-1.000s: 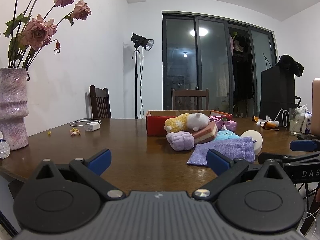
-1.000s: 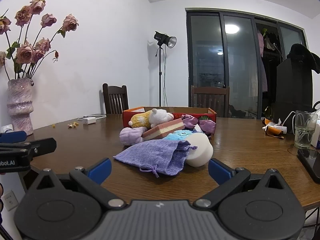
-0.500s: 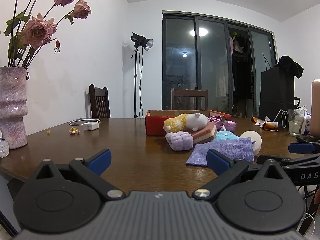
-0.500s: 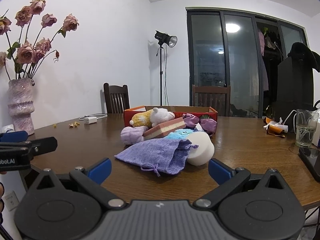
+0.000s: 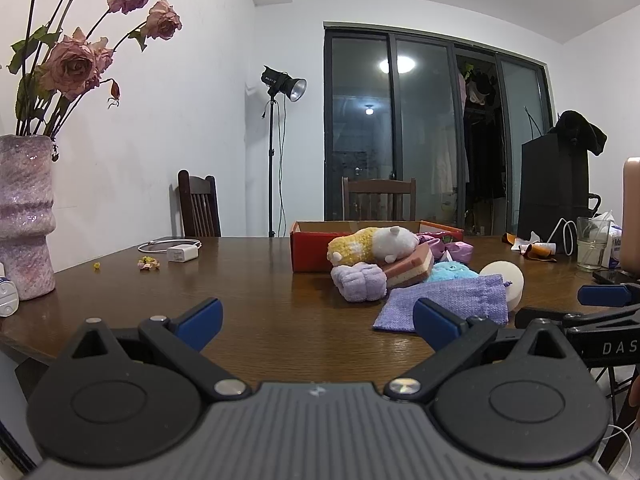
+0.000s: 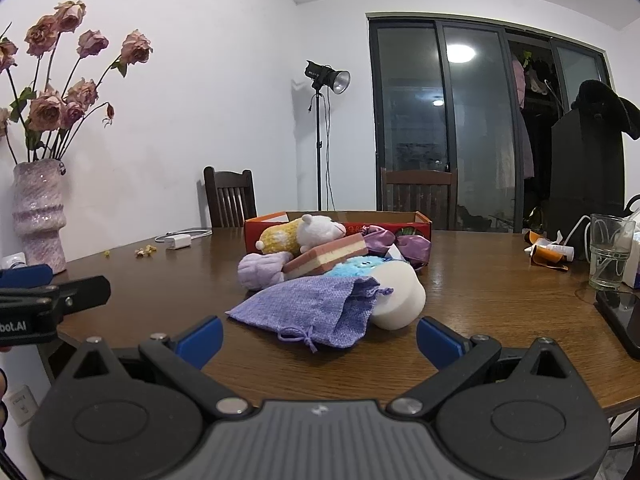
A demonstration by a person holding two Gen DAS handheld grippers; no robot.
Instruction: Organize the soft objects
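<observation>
Right wrist view: nearest the lens, the right gripper (image 6: 319, 338) hovers at the near edge of the wooden table (image 6: 480, 304) with its blue-tipped jaws spread wide and nothing between them. Just beyond lies a purple drawstring pouch (image 6: 308, 310), flat on the wood, its open end draped against a white foam cylinder (image 6: 400, 300) lying on its side. Behind these sits the rest of the soft pile: a lilac plush paw (image 6: 262, 270), a pink and cream layered sponge (image 6: 328, 256) tilted over it, a blue fuzzy toy (image 6: 356, 268) that is mostly hidden, a yellow and white plush animal (image 6: 300, 234) on top, and what looks like a purple satin bundle (image 6: 400, 244) on the right. The pile leans against the front wall of a red cardboard box (image 6: 416, 230), and whether the satin piece is inside or just outside it is hard to judge. At the left edge the left gripper (image 5: 318, 318) is level with the table edge; in its own view its jaws are likewise wide apart and empty, aimed at bare wood left of the pouch. Farther off, a pink vase of dried roses (image 6: 38, 212) stands at the table's left, a white charger (image 6: 178, 240) lies near it, and a drinking glass (image 6: 610, 250) stands on the right.
</observation>
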